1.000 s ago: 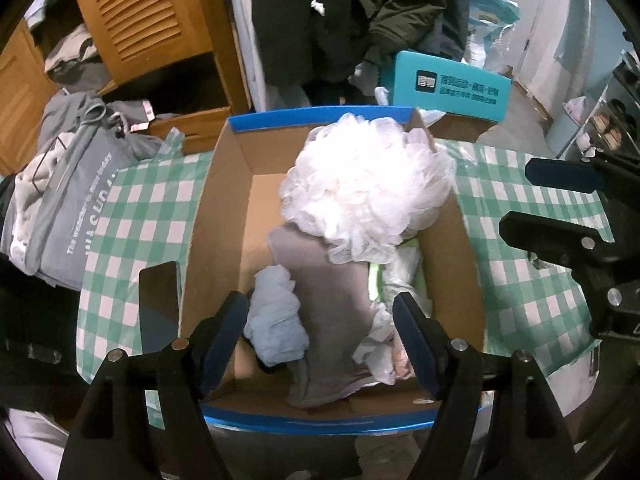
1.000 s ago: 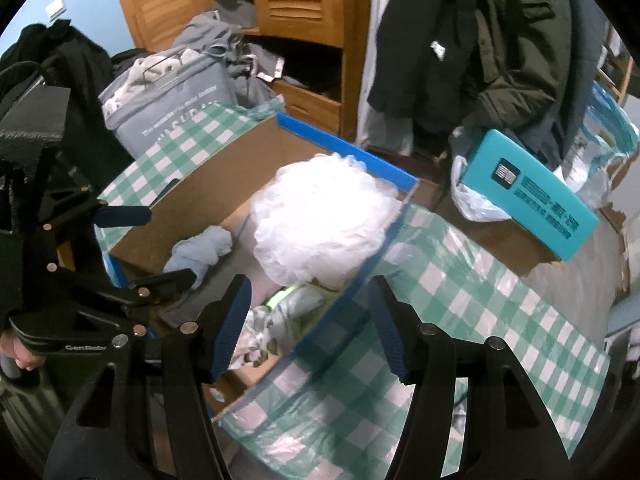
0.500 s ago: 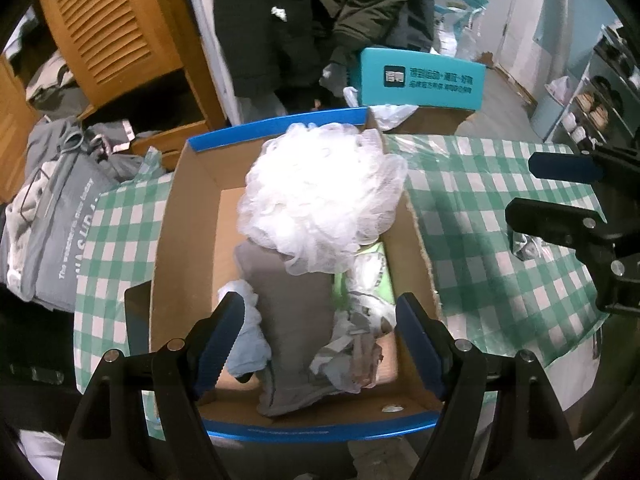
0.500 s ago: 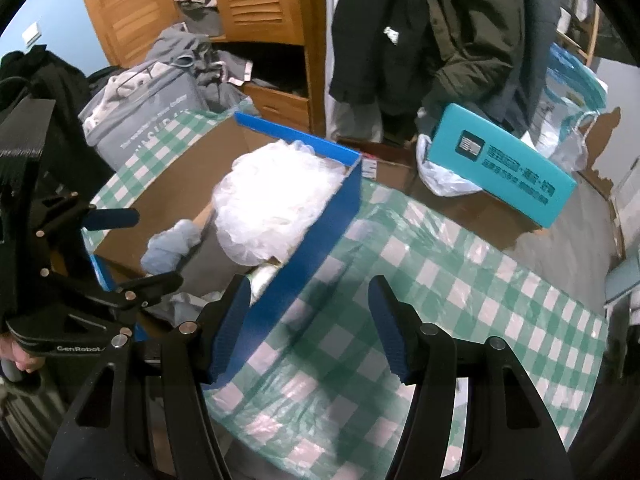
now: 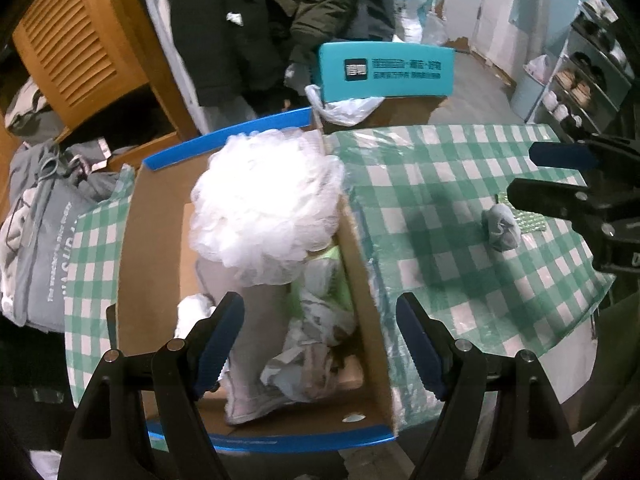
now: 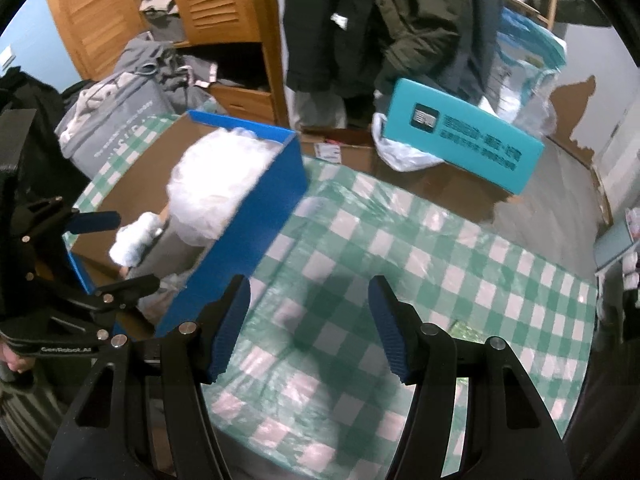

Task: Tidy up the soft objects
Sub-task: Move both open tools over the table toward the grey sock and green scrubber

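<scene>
Green-and-white checked cloth (image 5: 460, 208) covers the table, with a cluttered room behind. At far left, a grey bag (image 5: 44, 248) stuffed with clothing leans beside louvred wooden doors (image 5: 76, 48); dark coats (image 5: 280, 12) hang further right.

Left third of the left wrist view: a cardboard box (image 5: 156, 216) with blue edges stands open on the cloth. Inside it, a white mesh bath pouf (image 5: 264, 204) fills the far end. Nearer the camera lie a pale bundled cloth (image 5: 192, 308), a long grey fabric piece (image 5: 260, 328), a light green item (image 5: 320, 264) and crumpled grey-white material (image 5: 316, 352), packed against one another.

Centre: the left gripper (image 5: 320, 344) hangs over the near end of the box, its blue-padded jaws spread wide with nothing pinched between them; one finger is over the box interior, the other over the cloth just outside the box wall.

Beyond the table, a teal carton (image 5: 384, 72) with dark printed lettering sits above a white plastic bag (image 5: 344, 106).

Right of centre: a small rolled grey sock-like item (image 5: 502, 228) lies alone on the cloth, well apart from the box, touching a strip of shiny patterned material (image 5: 528, 222).

Far right: the right gripper (image 6: 308, 328), seen in its own wrist view, hangs above bare checked cloth beside the blue outer wall of the box; its jaws stand apart and grip nothing. Shelving (image 5: 588, 76) lines the right wall.
</scene>
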A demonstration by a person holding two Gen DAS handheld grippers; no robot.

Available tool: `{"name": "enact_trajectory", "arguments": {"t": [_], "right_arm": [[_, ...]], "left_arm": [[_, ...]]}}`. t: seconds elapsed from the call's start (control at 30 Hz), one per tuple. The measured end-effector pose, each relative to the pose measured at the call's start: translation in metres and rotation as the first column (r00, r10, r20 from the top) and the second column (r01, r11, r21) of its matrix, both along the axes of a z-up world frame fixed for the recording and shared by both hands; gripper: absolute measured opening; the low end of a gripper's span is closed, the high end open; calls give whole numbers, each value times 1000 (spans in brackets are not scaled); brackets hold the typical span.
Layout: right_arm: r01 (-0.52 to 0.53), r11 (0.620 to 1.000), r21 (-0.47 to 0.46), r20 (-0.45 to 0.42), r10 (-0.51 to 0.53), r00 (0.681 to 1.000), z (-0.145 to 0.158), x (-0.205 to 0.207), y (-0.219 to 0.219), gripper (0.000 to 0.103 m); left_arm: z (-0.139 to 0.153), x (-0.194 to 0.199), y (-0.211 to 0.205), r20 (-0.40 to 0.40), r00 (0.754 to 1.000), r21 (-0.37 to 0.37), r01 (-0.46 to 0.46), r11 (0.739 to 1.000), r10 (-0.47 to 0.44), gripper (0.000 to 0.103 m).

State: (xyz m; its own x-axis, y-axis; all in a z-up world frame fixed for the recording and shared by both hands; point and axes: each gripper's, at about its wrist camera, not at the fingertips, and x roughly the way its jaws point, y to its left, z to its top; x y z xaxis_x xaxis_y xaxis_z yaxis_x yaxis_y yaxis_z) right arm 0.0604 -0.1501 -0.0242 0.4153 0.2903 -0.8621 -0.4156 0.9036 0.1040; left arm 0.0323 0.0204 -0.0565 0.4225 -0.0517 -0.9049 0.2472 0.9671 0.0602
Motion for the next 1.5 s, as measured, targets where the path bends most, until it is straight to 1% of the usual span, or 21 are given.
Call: {"name": "enact_trajectory", "arguments": {"t": [0.23, 0.3, 0.47, 0.57, 0.73, 1.03, 1.23, 1.5], "right_arm": [[61, 998, -8, -7, -61, 998, -4, 2, -29, 61], [77, 997, -13, -11, -77, 997, -7, 2, -38, 61], [133, 991, -20, -27, -133, 991, -13, 3, -62, 61], [164, 986, -22, -37, -165, 986, -17, 3, -77, 61], [216, 976, -25, -48, -217, 975, -22, 3, -100, 61], [297, 954, -32, -79, -299, 951, -40, 4, -141, 61], [327, 944, -39, -97, -329, 939, -50, 7, -157, 61], [368, 928, -53, -138, -372, 918, -71, 12, -178, 61]], "left_arm": [[-1, 3, -21, -2, 1000, 7, 31, 999, -31, 80], [-2, 5, -28, -13, 999, 12, 39, 999, -38, 80], [-3, 6, -41, -32, 998, -34, 53, 998, -54, 80], [-7, 8, -51, -40, 997, -22, 64, 998, -64, 80], [-13, 13, -69, -69, 994, -41, 80, 996, -83, 80], [-27, 16, -107, -88, 987, 3, 133, 991, -132, 80], [-42, 23, -129, -120, 980, 15, 160, 987, -157, 80], [-61, 36, -153, -147, 974, 34, 180, 983, -173, 80]]}}
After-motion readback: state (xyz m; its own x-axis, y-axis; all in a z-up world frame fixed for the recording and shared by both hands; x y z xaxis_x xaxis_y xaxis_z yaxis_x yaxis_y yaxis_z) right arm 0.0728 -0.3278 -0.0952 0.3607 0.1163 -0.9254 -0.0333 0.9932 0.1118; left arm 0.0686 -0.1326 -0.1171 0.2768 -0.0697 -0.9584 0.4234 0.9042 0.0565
